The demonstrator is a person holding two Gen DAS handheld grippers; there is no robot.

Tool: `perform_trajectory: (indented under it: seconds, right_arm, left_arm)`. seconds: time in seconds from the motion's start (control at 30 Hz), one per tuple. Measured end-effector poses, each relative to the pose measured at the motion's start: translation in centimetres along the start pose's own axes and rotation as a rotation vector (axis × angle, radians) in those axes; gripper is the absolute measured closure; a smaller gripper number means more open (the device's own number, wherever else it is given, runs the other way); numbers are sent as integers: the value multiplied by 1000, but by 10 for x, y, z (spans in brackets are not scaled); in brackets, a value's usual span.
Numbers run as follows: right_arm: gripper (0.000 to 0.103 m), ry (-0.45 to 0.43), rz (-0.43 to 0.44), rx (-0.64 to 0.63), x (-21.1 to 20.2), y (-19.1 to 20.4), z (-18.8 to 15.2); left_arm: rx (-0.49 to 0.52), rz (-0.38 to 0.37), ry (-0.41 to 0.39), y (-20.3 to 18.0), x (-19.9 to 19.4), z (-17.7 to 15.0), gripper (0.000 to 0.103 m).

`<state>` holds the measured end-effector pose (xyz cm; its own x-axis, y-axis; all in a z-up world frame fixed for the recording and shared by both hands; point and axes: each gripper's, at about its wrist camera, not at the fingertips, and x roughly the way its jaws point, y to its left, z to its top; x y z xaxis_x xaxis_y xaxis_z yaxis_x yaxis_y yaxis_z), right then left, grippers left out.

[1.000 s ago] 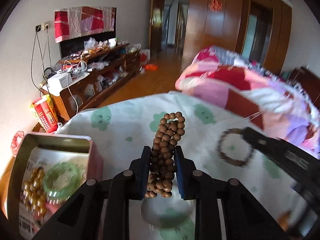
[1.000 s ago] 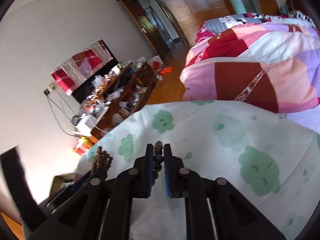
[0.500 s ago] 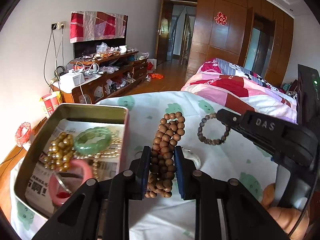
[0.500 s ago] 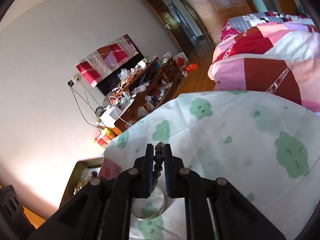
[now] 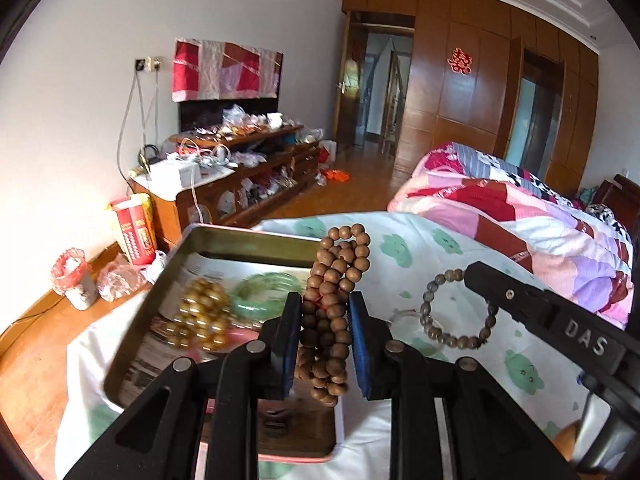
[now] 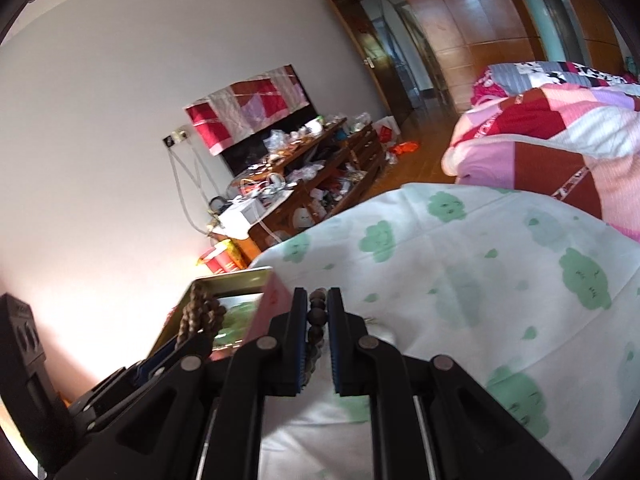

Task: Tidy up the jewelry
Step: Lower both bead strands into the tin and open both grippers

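Since a second ago: both my grippers have swung left, so the tin box [image 5: 240, 240] now sits right under my left gripper; before, it was off at the left edge of that view.

Left gripper [image 5: 325, 312]: its fingers are squeezed tight on the brown bead string [image 5: 336, 300]. The string is bunched up, poking out past the tips and hanging down below them.

Right gripper [image 6: 318, 320]: its fingers are pinched on the dark bead bracelet [image 5: 456, 312]. In the left view I see the ring hanging from the tip, in the air above the cloud sheet [image 6: 480, 272].

Where the brown string is: just above the right wall of the tin box, not inside yet.

Already in the box: a green bangle [image 5: 266, 294], a heap of gold beads [image 5: 202, 318], and something pink near them that I cannot make out. They lie on printed paper at the bottom.

Still out on the sheet: a thin clear ring [image 5: 404, 316], near the dark bracelet on its left.

How far along: I think we are more than half done. Some pieces are put away, two are in my fingers, and one more waits on the sheet.

Left to do: I would drop the brown string in first, then bring the dark bracelet over to the left, then go back for the clear ring.
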<state>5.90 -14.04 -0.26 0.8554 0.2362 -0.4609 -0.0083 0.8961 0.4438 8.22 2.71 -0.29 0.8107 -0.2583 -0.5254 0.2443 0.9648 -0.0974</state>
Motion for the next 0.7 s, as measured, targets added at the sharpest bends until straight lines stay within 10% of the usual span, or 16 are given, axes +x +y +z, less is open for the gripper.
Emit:
perform_trajectory:
  seconds: [0.7]
  right_arm:
    - [90, 156, 275, 29, 76, 72, -7]
  left_arm:
    - [-99, 135, 25, 74, 20, -3, 79]
